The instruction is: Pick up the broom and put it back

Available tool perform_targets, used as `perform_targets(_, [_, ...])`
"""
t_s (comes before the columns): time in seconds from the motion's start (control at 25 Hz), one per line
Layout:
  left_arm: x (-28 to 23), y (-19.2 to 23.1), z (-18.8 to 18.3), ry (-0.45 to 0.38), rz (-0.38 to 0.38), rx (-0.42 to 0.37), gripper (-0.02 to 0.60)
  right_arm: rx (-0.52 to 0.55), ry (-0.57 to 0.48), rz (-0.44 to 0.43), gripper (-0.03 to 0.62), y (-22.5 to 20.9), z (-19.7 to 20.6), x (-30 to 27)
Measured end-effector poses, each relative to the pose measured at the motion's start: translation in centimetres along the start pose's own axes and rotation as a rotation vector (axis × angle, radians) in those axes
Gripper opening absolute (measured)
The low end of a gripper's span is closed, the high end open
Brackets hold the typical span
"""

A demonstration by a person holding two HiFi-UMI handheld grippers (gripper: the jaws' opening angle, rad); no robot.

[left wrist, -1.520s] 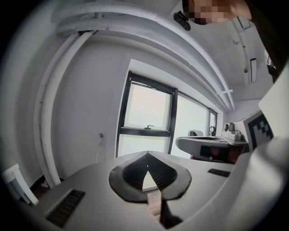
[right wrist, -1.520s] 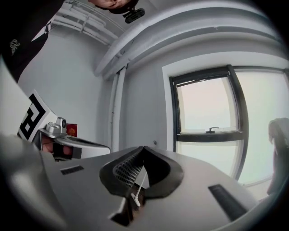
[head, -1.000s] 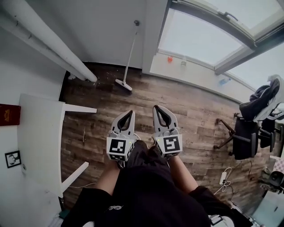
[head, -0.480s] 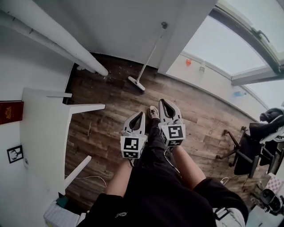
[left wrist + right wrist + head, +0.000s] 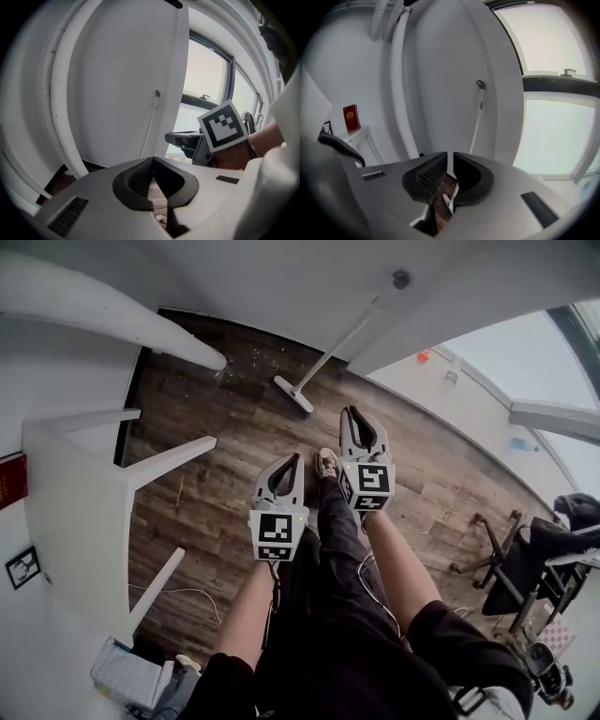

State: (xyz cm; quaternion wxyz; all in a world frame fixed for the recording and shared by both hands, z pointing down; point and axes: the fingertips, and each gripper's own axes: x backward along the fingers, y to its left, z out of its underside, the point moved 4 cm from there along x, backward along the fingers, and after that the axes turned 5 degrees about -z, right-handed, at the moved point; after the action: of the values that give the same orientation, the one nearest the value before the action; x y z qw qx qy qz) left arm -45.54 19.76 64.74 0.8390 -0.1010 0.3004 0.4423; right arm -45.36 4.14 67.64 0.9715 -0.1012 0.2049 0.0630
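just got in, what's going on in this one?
A person holds the left hand-held gripper and right hand-held gripper out toward the broom, which leans on the white wall. Both are shut and empty. The broom is untouched, its head on the wood floor ahead of them; the pickup hasn't started.

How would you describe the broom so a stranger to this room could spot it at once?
Find the white end wall rising from the brown wooden plank floor, right of the thick slanting white pipe. The long white-handled broom leans on it, flat head on the dusty boards. It is the only thin pole there, capped by a grey knob.
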Motion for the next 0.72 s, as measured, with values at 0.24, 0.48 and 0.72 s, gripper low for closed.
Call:
perform_targets(0.24, [-6.3,1.8,-0.9,0.018,0.012,-0.012,0.039,-0.054,0.040,0.013,0.170,-3.3,2.8,-6.7])
perform_targets(0.48, [-9.1,2.3,0.3,0.031,0.025,0.013,0.023,-0.036,0.075,0.014,0.172,-5.9,4.6,-11.3])
perform_targets(0.72, [-10.6,2.2,1.0,0.034,0.024,0.042,0.002,-0.027,0.075,0.006,0.172,-7.1,5.0,-14.4])
